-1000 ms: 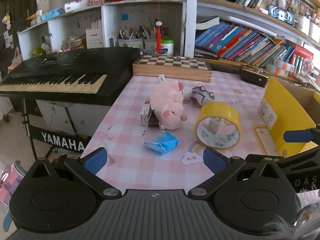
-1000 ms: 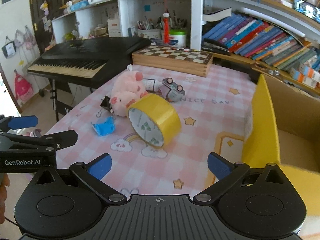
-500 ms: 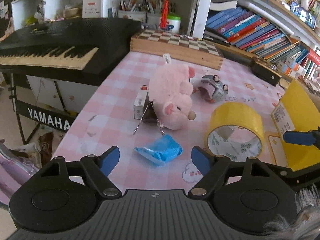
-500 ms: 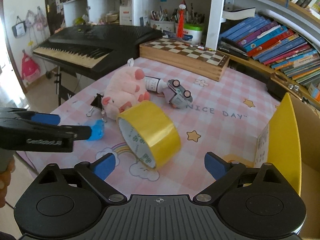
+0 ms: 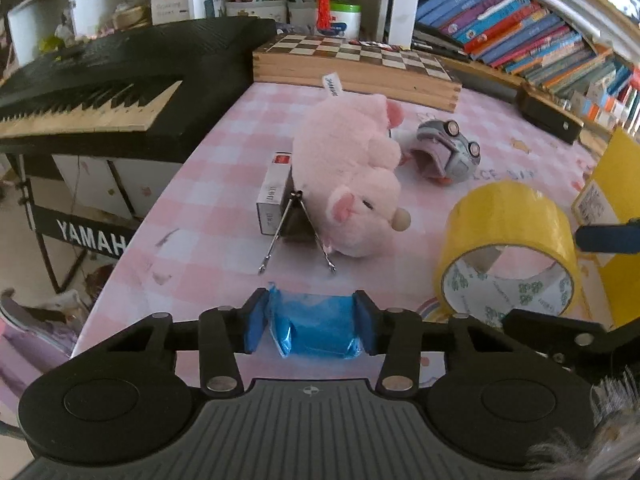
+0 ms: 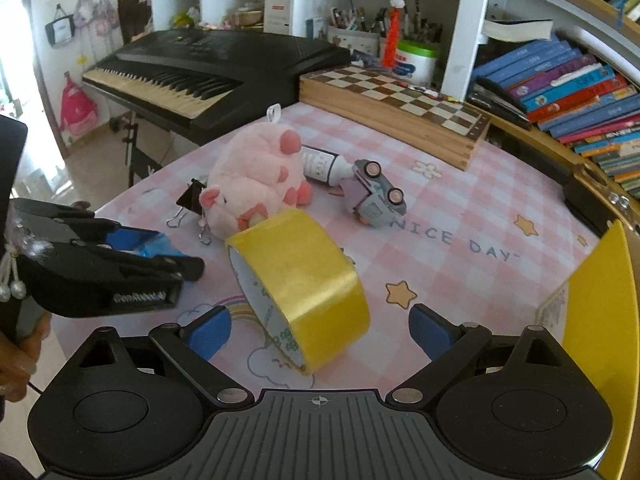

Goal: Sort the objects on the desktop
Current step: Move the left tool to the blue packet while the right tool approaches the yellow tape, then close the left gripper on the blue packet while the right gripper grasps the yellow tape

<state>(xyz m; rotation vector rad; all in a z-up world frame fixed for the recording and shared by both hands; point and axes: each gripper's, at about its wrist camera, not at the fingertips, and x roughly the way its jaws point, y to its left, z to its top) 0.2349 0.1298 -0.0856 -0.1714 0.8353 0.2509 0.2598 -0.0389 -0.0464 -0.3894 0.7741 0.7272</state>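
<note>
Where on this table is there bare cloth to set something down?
Bare cloth lies between the toy car, the chessboard and the yellow box, around the NICE DAY print. It is crowded around the plush pig, binder clip and tape roll.

— How's the left tool (image 5: 311, 323)?
— Angled down at the surface's near edge, jaws just closing, pads touching a blue packet (image 5: 316, 330) between them.
— The right tool (image 6: 320, 326)?
— Angled down too, jaws spread wide, gripping nothing.
</note>
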